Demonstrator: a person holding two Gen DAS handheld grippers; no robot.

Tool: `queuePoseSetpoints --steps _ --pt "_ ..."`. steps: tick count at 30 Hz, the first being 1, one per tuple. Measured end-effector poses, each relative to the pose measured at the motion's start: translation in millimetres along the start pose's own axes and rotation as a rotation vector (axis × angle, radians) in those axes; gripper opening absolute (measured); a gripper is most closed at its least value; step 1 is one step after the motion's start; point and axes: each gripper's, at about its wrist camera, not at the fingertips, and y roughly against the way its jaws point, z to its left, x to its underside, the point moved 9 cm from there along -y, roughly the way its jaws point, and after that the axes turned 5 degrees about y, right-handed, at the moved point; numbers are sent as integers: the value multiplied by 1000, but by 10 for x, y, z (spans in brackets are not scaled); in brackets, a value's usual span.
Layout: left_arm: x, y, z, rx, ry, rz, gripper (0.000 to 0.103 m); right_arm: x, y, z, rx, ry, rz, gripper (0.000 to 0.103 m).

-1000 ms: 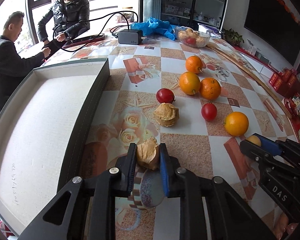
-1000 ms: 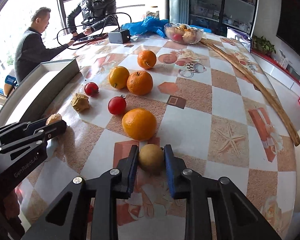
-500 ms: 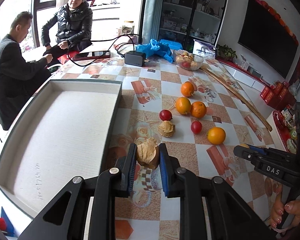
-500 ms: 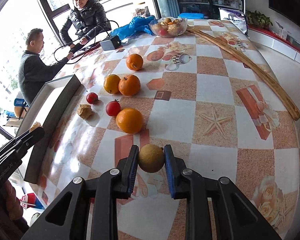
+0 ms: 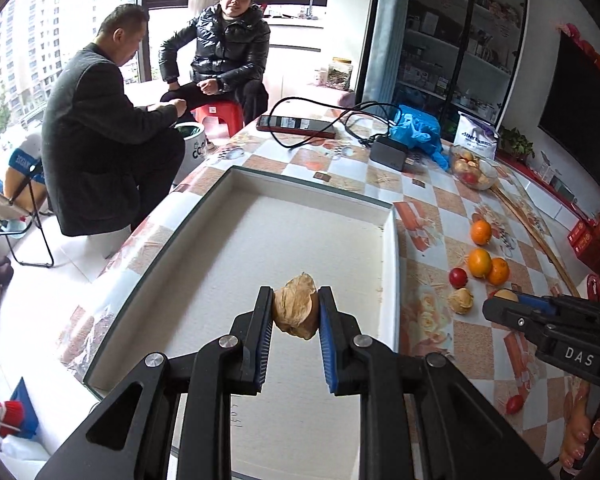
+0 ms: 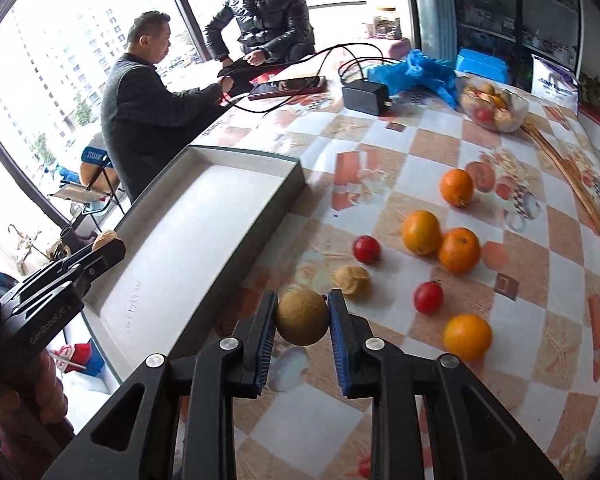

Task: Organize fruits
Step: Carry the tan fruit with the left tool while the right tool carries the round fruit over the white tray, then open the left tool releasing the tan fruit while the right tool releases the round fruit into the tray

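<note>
My left gripper (image 5: 295, 316) is shut on a tan papery husk fruit (image 5: 295, 311) and holds it above the white floor of the large grey tray (image 5: 308, 240). My right gripper (image 6: 302, 316) is shut on a round brown fruit (image 6: 302, 317), held above the table just right of the tray (image 6: 204, 216). On the table lie several oranges (image 6: 421, 232), two red tomatoes (image 6: 366, 249) and a second husk fruit (image 6: 352, 279). The right gripper also shows in the left wrist view (image 5: 500, 304), the left one in the right wrist view (image 6: 108, 246).
A glass bowl of fruit (image 6: 494, 106), a black charger with cables (image 6: 365, 97), a blue bag (image 6: 416, 70) and a phone (image 6: 288, 86) sit at the far end. A long wooden stick (image 6: 572, 176) lies along the right. Two people (image 5: 112, 140) sit beyond the table's left side.
Both grippers rose and moved left with their fruit. The left one now hangs over the tray floor; the right one has come close to the tray's edge.
</note>
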Motion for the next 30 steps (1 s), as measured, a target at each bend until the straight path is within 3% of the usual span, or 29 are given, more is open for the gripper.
queuePoseSetpoints --steps 7,13,30 --pt "93 -186 355 -46 31 45 24 -250 -346 569 -57 76 39 27" --pt "160 -347 511 -67 36 83 24 -357 -579 823 -77 108 72 27" --pt "257 -654 597 -101 8 145 24 -353 -887 936 -49 116 127 27"
